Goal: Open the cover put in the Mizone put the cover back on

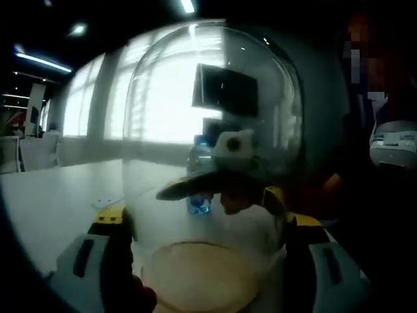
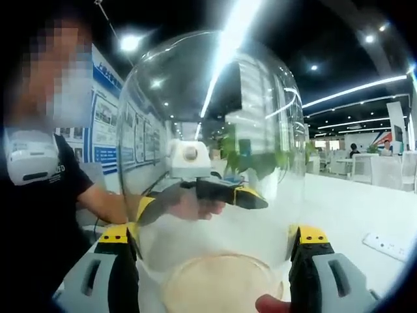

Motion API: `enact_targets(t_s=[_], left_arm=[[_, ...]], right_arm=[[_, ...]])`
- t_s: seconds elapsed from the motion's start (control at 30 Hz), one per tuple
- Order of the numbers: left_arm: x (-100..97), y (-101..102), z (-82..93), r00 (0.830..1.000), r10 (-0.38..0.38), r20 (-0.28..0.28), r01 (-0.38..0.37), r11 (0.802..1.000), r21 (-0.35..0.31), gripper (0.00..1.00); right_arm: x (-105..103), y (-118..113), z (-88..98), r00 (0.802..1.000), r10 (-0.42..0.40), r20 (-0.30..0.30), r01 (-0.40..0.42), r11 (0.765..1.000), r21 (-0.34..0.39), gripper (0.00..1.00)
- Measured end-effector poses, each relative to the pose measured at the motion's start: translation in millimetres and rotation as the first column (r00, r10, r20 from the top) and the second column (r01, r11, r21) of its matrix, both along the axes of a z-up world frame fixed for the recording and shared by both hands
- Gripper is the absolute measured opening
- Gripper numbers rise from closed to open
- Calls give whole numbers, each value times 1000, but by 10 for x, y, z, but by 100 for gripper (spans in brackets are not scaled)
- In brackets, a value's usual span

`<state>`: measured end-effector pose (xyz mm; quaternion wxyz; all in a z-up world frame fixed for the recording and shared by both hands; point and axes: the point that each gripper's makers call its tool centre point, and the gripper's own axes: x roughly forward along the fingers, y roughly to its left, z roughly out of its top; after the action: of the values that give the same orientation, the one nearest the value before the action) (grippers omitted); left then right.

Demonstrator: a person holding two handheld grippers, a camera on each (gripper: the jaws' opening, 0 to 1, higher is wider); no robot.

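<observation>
Both your tools, left (image 1: 208,261) and right (image 2: 212,274), pinch the glass cover (image 1: 215,130) between their jaws; the Mizone (image 1: 199,176) stands beyond it. Uneven squeeze could let the smooth glass slip.

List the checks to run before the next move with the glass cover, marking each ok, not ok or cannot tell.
1. Left gripper jaws clamp the glass cover: ok.
2. Right gripper jaws clamp it from the opposite side: ok.
3. Mizone bottle upright on the table: ok.
4. Bottle on the tan base: not ok, it stands beyond the cover.
5. Cover lifted clear of the base: cannot tell.
</observation>
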<state>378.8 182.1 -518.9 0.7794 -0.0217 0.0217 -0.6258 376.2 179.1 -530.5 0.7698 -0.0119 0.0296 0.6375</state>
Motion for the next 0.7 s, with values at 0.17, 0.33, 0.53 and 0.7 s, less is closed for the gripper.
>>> enact_targets(t_s=[0.17,0.33,0.53,0.7], left_arm=[[2,-2,-3,1000,1,-2,-1,1000,9,85],[-33,-6,-9,1000,7,-5,-7,1000,13,85],[-111,0,-5,1000,17,-5,-16,1000,24,85],[-126,-1,-9,1000,16,-4,-16,1000,22,85]], right_arm=[[11,2,1,1000,2,-5,-2,1000,-14,90],[-7,-1,0,1000,8,-5,-8,1000,-11,90],[-102,19,-1,1000,18,-5,-18,1000,-15,90],[-117,8,-1,1000,16,-3,-16,1000,-6,90]])
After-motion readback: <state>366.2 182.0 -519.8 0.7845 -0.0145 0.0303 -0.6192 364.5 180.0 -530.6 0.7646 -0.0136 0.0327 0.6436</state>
